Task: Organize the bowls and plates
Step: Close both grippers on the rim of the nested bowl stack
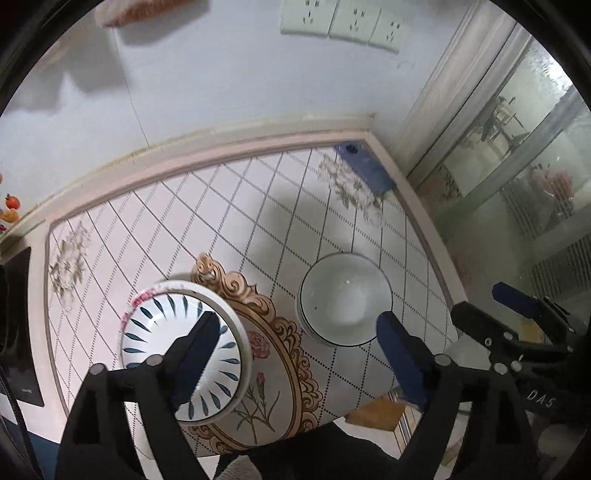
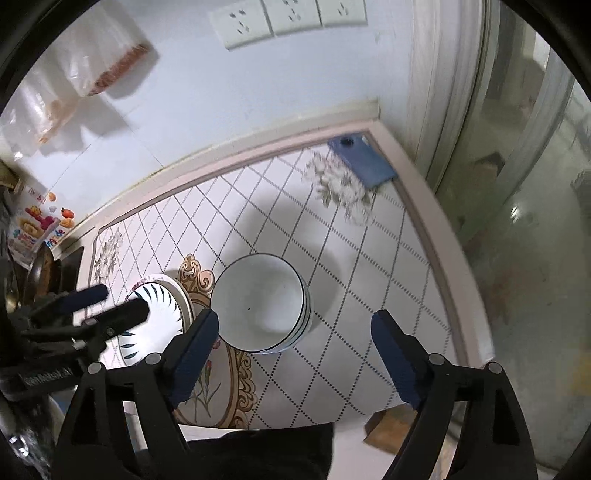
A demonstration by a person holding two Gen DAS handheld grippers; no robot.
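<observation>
A stack of plates [image 1: 166, 321], its top one white with blue leaf strokes, rests on the tiled table [image 1: 221, 221] at the left. Right of it stands a stack of white bowls [image 1: 343, 299] with thin dark rims. My left gripper [image 1: 299, 325] hovers above both stacks, open, one finger over the plates and the other beside the bowls. It holds nothing. In the right wrist view my right gripper [image 2: 295, 317] hangs open and empty above the bowls [image 2: 258, 302], with the plates [image 2: 159, 306] to the left under the left gripper [image 2: 118, 301]. The right gripper [image 1: 487, 302] shows at the table's right edge.
A blue phone [image 1: 365, 166] lies at the table's far right corner. Wall sockets [image 1: 347, 22] and hanging plastic bags [image 2: 92, 62] are on the wall behind. A glass door [image 1: 535, 147] stands to the right and a black stove [image 1: 14, 332] to the left.
</observation>
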